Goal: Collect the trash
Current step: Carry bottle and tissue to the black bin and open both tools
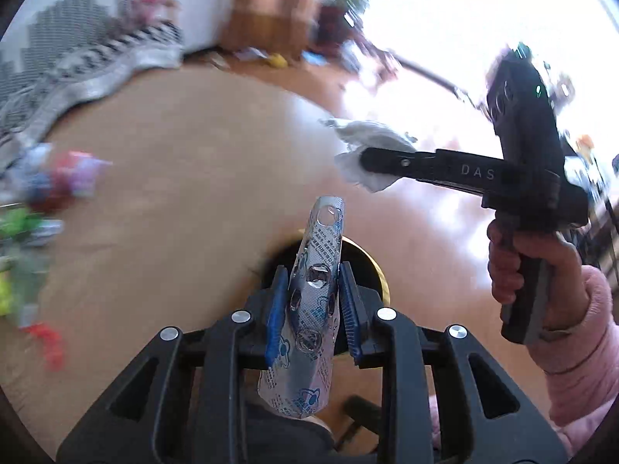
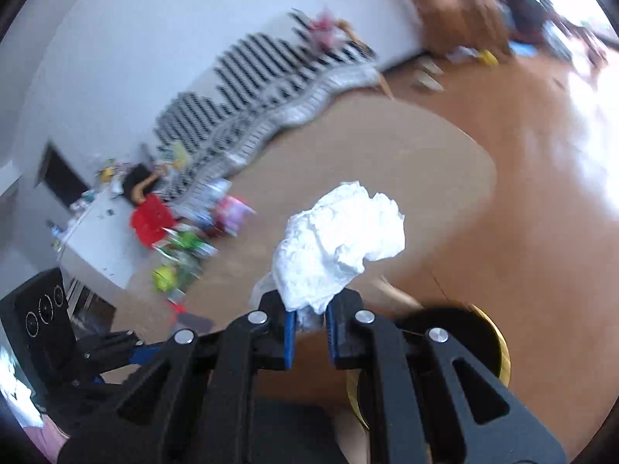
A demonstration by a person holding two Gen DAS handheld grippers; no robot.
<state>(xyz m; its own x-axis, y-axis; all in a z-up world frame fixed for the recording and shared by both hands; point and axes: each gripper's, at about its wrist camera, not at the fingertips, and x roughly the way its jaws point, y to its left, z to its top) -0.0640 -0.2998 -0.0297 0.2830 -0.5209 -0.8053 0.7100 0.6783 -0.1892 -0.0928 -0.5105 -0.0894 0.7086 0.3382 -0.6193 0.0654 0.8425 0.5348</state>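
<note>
Left gripper (image 1: 313,305) clamped on silver blister pack (image 1: 315,294), right gripper (image 2: 309,323) pinching crumpled tissue (image 2: 340,239)

White wall (image 2: 162,38), glossy wooden floor (image 2: 522,201), seemingly a checkered sofa (image 2: 255,77).

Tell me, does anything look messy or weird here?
Yes. A heap of colourful clutter lies strewn on the floor beside the striped sofa. Also, the blister pack in the left claw has empty, popped pockets, and the tissue in the right claw is crumpled.
</note>
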